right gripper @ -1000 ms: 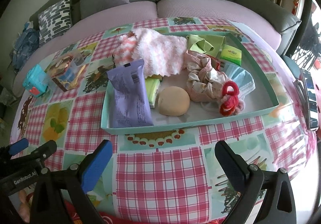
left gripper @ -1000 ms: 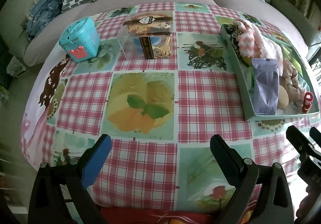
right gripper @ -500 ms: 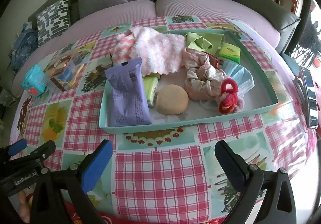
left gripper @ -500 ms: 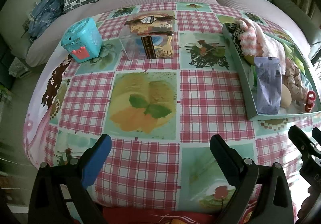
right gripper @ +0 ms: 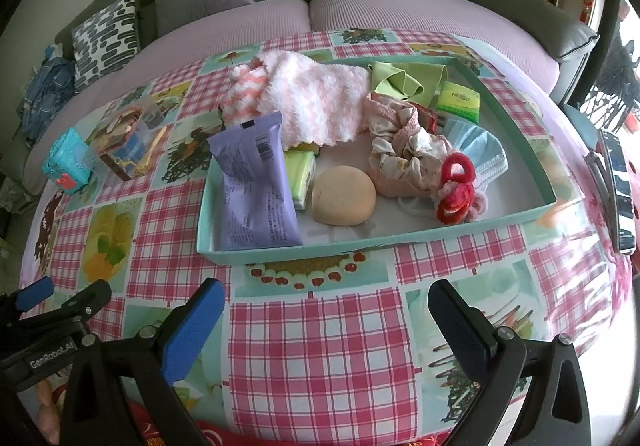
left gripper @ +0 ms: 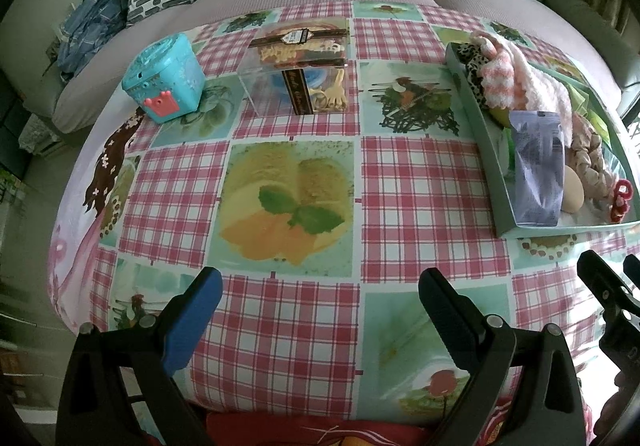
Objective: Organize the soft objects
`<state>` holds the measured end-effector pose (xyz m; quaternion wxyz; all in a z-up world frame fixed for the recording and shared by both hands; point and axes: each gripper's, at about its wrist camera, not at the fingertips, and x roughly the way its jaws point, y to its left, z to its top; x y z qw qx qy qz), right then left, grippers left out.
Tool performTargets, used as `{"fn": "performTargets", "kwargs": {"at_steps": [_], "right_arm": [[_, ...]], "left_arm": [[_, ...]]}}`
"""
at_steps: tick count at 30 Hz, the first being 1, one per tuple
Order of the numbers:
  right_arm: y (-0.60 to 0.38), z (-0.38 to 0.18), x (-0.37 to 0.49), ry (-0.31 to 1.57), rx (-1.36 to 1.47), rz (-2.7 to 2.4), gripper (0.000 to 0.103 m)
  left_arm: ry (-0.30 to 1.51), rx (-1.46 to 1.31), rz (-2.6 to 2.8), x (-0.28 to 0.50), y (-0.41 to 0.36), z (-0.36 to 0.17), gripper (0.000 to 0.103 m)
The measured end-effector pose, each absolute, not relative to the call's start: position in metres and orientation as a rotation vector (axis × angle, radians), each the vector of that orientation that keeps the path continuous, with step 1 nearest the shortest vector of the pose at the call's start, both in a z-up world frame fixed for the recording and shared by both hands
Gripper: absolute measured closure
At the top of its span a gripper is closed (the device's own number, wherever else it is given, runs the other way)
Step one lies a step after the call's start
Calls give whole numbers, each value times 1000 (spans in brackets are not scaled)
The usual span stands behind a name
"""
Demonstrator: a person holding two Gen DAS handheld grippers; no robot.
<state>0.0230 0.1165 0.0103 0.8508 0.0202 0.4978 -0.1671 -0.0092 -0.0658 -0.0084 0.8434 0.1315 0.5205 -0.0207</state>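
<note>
Both tongs, left tongs (left gripper: pixel 320 282) and right tongs (right gripper: pixel 326 292), wide, empty, near surface's front edge. Fluffy pink-white knitted cloth (right gripper: pixel 308 102) in shallow teal tray (right gripper: pixel 304 246): light, limp; best pinched at bunched fold.

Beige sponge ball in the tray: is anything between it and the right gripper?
Only the tray's near wall. The right gripper is open over bare tablecloth, and the beige sponge ball lies just beyond that wall, uncovered. The purple packet sits to its left and the red scrunchies to its right, both off the straight line.
</note>
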Motion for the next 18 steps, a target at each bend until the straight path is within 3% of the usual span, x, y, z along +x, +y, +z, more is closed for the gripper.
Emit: {"fn": "performTargets", "kwargs": {"at_steps": [18], "right_arm": [[118, 9, 23, 1052, 32, -349, 0]], "left_arm": [[1101, 281, -43, -10, -66, -8, 4]]}}
